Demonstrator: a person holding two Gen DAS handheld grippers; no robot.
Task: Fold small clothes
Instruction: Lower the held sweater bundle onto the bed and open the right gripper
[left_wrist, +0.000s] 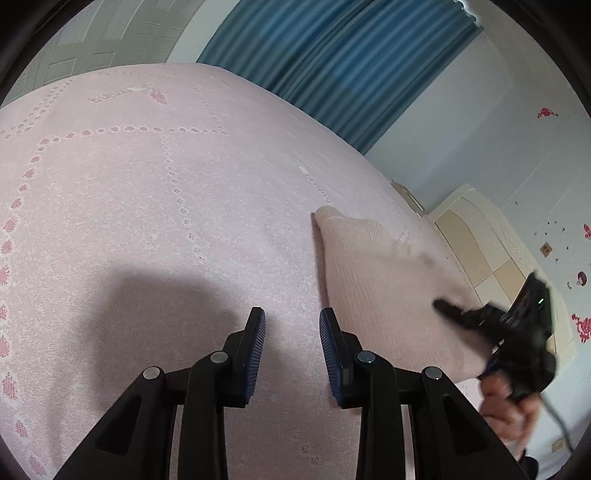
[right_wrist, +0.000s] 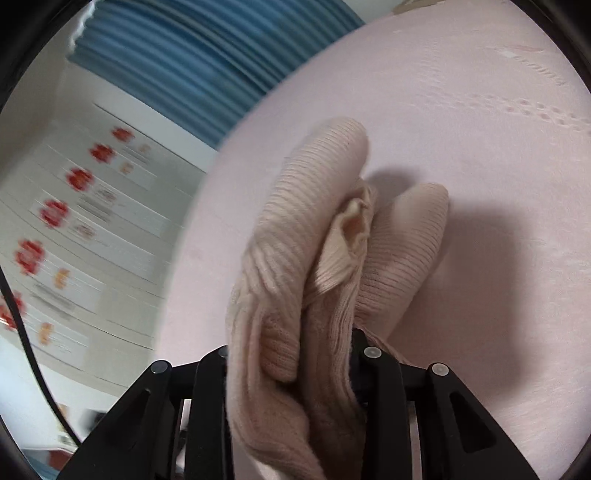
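Only one bit of lettering shows — woven in pink into the pale pink bedspread (left_wrist: 155, 206), seen upside down in the left wrist view beside a small pink leaf motif (left_wrist: 159, 96). It seems to end in "ming", but the whole word cannot be made out. The wall stickers (right_wrist: 55, 214) carry lines too blurred to read.

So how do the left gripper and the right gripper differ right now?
The left gripper has nothing between its blue pads, which stand apart over the pink bedspread; the right gripper is clamped on a bunched beige knit garment. The left gripper's fingers are fully visible, while the right gripper's fingers are mostly hidden by the knit. Both are black, hand-held, and angled down at the bed.
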